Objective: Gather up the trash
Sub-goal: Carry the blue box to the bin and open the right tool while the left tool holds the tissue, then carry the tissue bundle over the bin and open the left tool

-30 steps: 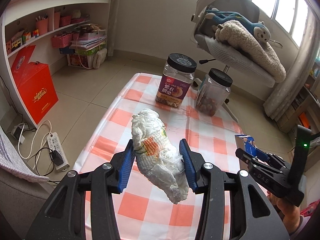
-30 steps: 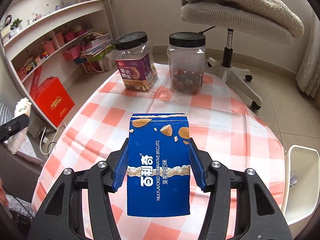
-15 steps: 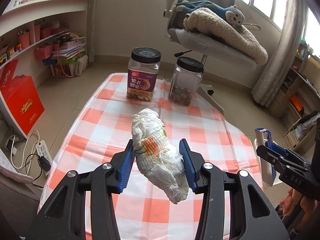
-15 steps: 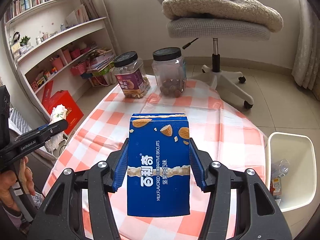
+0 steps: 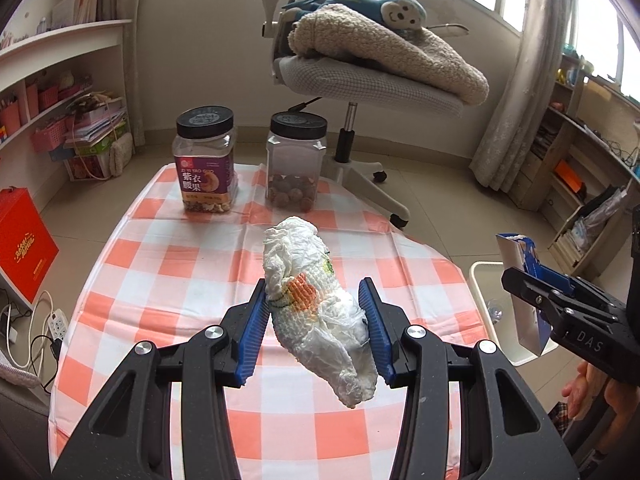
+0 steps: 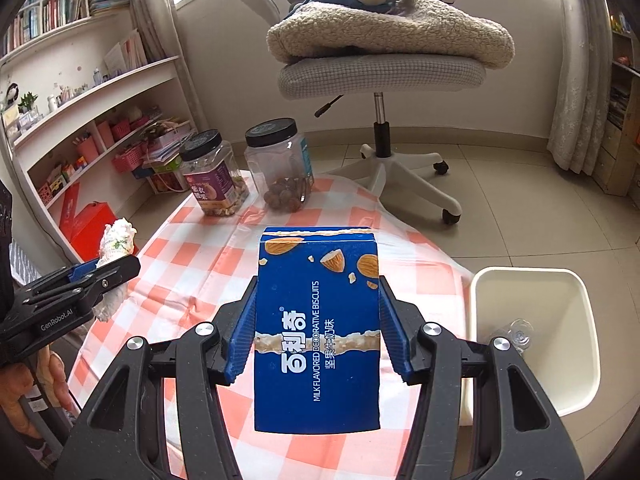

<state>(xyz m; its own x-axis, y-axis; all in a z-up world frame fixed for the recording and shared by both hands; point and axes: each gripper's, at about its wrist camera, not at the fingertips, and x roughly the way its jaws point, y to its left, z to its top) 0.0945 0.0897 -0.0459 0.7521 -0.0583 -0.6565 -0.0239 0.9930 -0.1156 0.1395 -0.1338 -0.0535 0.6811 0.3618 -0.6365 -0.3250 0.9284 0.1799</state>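
Observation:
My left gripper [image 5: 316, 320] is shut on a crumpled white paper wad [image 5: 312, 304] and holds it above the checked tablecloth [image 5: 168, 280]. My right gripper [image 6: 316, 328] is shut on a blue biscuit box [image 6: 318, 332], held upright above the table's right part. The white trash bin [image 6: 532, 292] stands on the floor just right of the table; a clear bit of trash lies inside. In the left wrist view the right gripper with the box [image 5: 524, 276] hangs over the bin [image 5: 486, 280]. In the right wrist view the left gripper and wad [image 6: 114, 240] are at the left.
Two black-lidded jars, one labelled purple [image 5: 205, 160] and one clear with nuts [image 5: 296, 162], stand at the table's far end. An office chair [image 5: 360, 80] with a blanket and plush monkey is behind. Shelves [image 6: 80, 128] and a red box [image 5: 20, 240] lie left.
Both grippers have swung to the right and drawn back, still holding their items. The bin has come into view at the right, and the right gripper is now nearer to it.

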